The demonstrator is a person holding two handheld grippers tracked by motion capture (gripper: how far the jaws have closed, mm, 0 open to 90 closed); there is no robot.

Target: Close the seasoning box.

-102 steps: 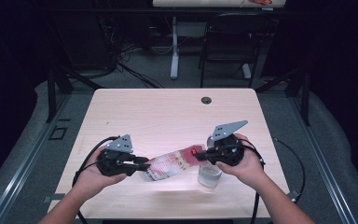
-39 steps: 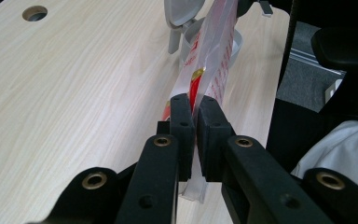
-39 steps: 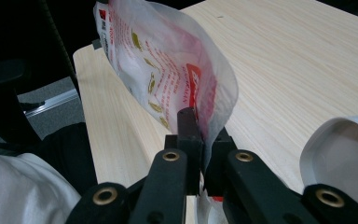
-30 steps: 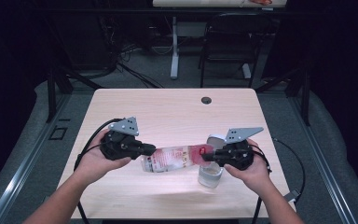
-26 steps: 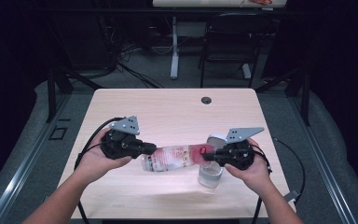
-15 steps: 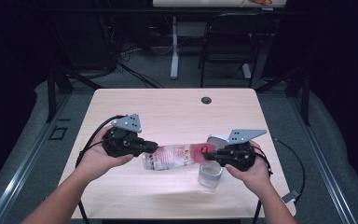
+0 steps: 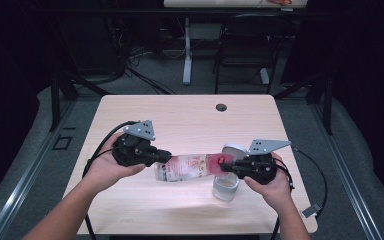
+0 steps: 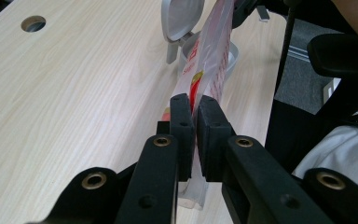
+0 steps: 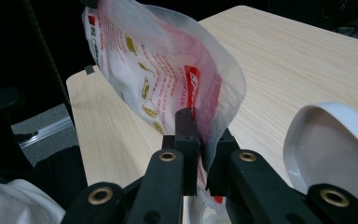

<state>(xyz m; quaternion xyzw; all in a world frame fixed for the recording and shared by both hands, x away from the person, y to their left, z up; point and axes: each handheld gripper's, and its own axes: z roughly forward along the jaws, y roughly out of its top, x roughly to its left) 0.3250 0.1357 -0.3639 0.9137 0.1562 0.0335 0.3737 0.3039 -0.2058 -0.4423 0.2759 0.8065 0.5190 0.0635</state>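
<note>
A clear plastic bag [image 7: 192, 167] with red and yellow print hangs stretched between my two grippers above the table's near half. My left gripper [image 7: 166, 157] is shut on the bag's left end, and the left gripper view shows the film [image 8: 212, 46] pinched between the pads [image 8: 193, 105]. Shut on the bag's right end is my right gripper [image 7: 225, 166], with the bag [image 9: 158, 70] bulging up from its closed tips [image 9: 204, 126]. A small clear jar [image 7: 226, 187] with a flipped-up white lid [image 7: 234, 150] stands under that right end.
The light wooden table [image 7: 180, 120] has a round cable hole [image 7: 221, 107] near its far edge. Cables trail from both grippers off the table's sides. A dark chair [image 7: 245, 45] and another desk's legs stand beyond the table.
Over the earlier frames my left hand moved up and away from the near edge, while the right hand sank toward the jar. The bag stayed gripped at both ends.
</note>
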